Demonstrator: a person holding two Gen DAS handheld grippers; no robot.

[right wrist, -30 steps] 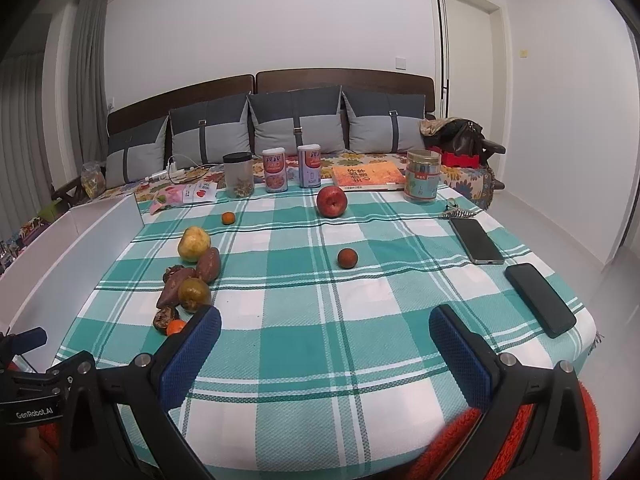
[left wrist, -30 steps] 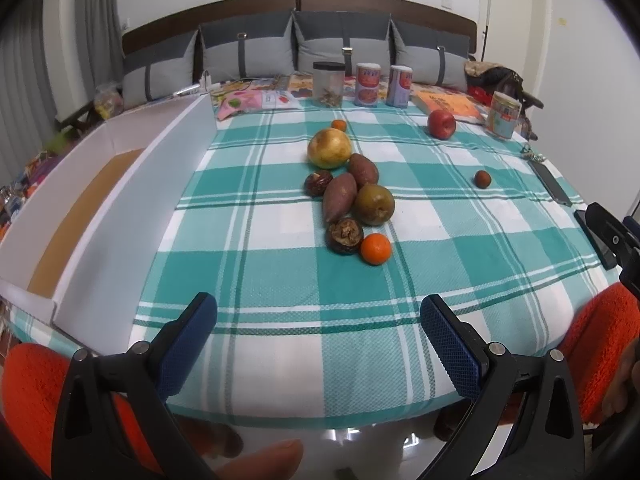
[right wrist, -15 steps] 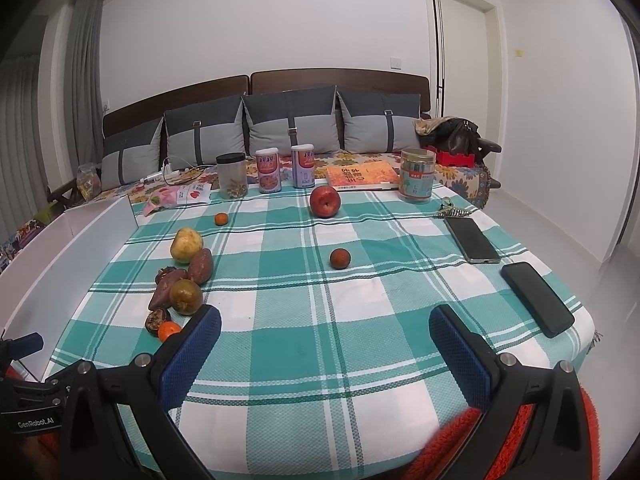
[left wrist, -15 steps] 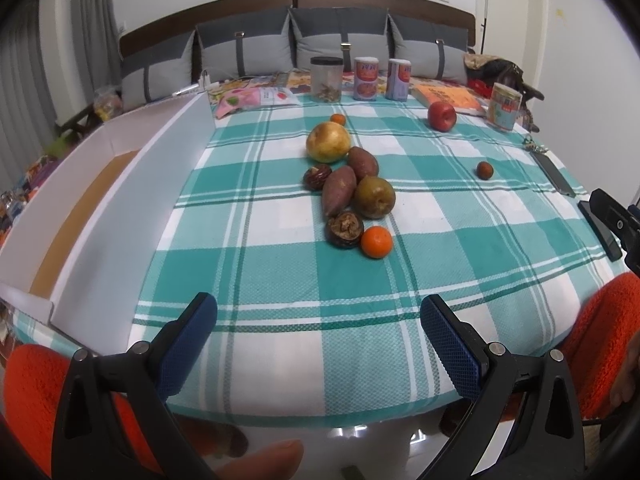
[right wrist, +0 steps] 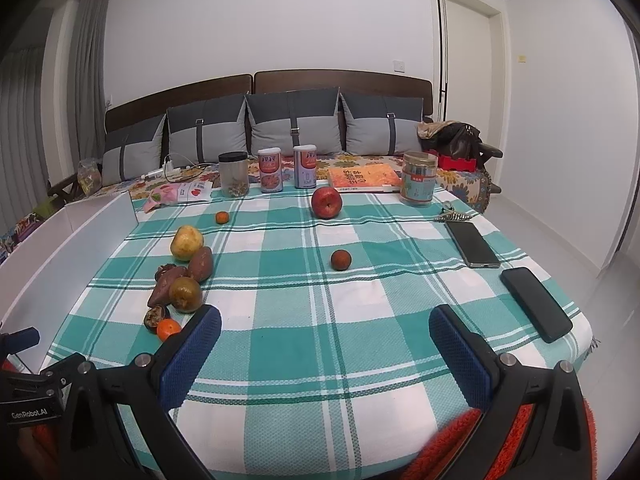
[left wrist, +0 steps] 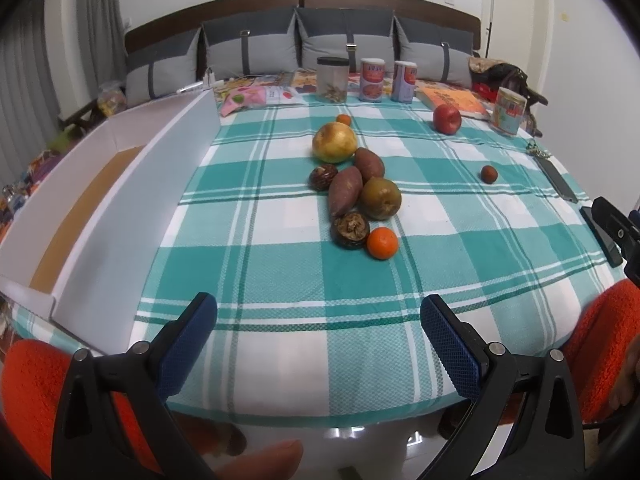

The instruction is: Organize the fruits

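I am holding both the left gripper (left wrist: pixel 318 330) and right gripper (right wrist: pixel 325 334) wide open and empty, risking nudging the round orange (left wrist: pixel 383 243) at twelve o'clock off the fruit cluster (left wrist: pixel 352 188).

Left gripper (left wrist: pixel 318 334) and right gripper (right wrist: pixel 325 342) (blue-padded) wide apart, empty.

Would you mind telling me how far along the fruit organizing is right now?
Nothing looks sorted yet: the white box holds no fruit in view. Both the left gripper and the right gripper are open, holding nothing. Left: the fruit cluster, red apple and small round fruit.
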